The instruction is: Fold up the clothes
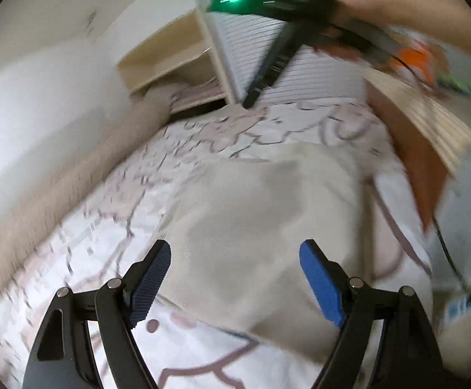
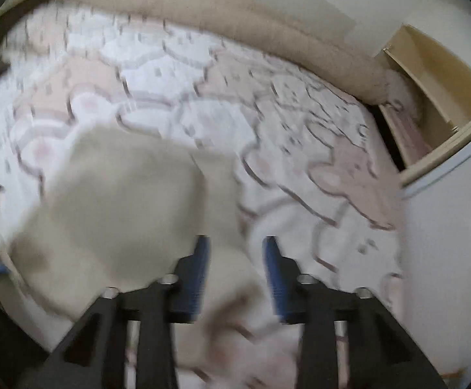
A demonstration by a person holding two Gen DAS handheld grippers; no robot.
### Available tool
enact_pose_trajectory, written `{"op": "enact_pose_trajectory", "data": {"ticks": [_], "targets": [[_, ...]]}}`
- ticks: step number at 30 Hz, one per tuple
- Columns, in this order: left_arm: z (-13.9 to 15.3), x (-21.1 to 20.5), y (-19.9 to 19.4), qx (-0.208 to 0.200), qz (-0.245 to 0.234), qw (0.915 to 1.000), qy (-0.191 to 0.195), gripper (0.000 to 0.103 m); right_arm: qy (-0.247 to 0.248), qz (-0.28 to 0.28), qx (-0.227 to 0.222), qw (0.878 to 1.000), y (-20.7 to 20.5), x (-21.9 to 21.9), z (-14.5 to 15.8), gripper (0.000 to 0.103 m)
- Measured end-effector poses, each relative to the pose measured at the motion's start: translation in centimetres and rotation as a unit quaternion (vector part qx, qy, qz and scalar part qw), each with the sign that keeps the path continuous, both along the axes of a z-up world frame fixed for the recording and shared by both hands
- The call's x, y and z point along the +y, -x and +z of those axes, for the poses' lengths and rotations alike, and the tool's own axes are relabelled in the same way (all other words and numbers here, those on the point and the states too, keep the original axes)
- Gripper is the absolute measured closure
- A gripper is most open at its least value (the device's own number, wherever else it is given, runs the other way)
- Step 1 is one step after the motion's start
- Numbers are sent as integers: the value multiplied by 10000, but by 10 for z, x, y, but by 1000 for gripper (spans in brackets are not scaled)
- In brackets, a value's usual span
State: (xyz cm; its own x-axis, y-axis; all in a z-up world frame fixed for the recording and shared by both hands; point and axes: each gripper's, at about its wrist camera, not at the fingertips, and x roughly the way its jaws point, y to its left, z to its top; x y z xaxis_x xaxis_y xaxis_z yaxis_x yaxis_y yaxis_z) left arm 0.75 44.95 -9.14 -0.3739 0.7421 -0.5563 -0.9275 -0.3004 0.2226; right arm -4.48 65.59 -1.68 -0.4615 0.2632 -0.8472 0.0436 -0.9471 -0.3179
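I had my left gripper (image 1: 235,278) spread wide over the beige garment (image 1: 261,214); my right gripper (image 2: 237,272) hung parted, empty, above its edge.

A beige garment (image 1: 255,227) lies spread, partly folded, on the patterned bedspread (image 1: 106,227).

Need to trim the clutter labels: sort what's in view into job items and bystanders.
For the job:
- beige garment
- left gripper, open
- right gripper, open

Just there:
- patterned bedspread
- tan bolster
- wooden shelf unit
- orange item, too blurred to identify
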Motion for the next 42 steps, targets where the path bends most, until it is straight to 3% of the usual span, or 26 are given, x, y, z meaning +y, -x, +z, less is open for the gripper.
{"op": "enact_pose_trajectory", "data": {"ticks": [2, 5, 8, 11, 14, 15, 18, 21, 24, 28, 34, 38, 42], "targets": [[-12, 18, 22, -445, 223, 9987, 110, 21, 439, -144, 91, 9989, 18, -12, -7, 71], [-44, 33, 39, -1043, 330, 9925, 539, 21, 1003, -455, -207, 9937, 46, -13, -50, 71], [-69, 26, 25, -823, 285, 9936, 721, 21, 1215, -925, -487, 9871, 74, -4, -92, 71], [-73, 13, 23, -1080, 435, 9919, 501, 21, 1467, -1543, -157, 9769, 90, 19, -99, 71], [-72, 0, 19, -1262, 464, 9901, 402, 21, 1421, -2640, 438, 9530, 86, 51, -90, 71], [-70, -4, 15, -1233, 430, 9907, 379, 21, 1650, -2837, 552, 9430, 80, 60, -83, 71], [-61, -15, 4, -1035, 289, 9937, 308, 22, 2482, -2823, 637, 9245, 54, 66, -63, 71], [-53, -25, -14, -707, 37, 9971, 266, 22, 3176, -2875, 491, 9023, 16, 55, -55, 67], [-52, -27, -23, -451, -132, 9984, 315, 22, 3763, -3177, -102, 8703, -24, 42, -74, 67], [-54, -28, -25, -498, -107, 9982, 310, 22, 3316, -3513, -862, 8713, -55, 43, -108, 67], [-62, -30, -34, -412, -39, 9987, 306, 22, 3465, -3842, -637, 8534, -77, 57, -86, 67], [-62, -34, -30, -662, 72, 9975, 234, 22, 3286, -3818, -288, 8633, -89, 52, -57, 67], [-63, -37, -29, -877, 200, 9958, 169, 22, 2988, -4070, -794, 8595, -89, 52, -86, 67]]}}
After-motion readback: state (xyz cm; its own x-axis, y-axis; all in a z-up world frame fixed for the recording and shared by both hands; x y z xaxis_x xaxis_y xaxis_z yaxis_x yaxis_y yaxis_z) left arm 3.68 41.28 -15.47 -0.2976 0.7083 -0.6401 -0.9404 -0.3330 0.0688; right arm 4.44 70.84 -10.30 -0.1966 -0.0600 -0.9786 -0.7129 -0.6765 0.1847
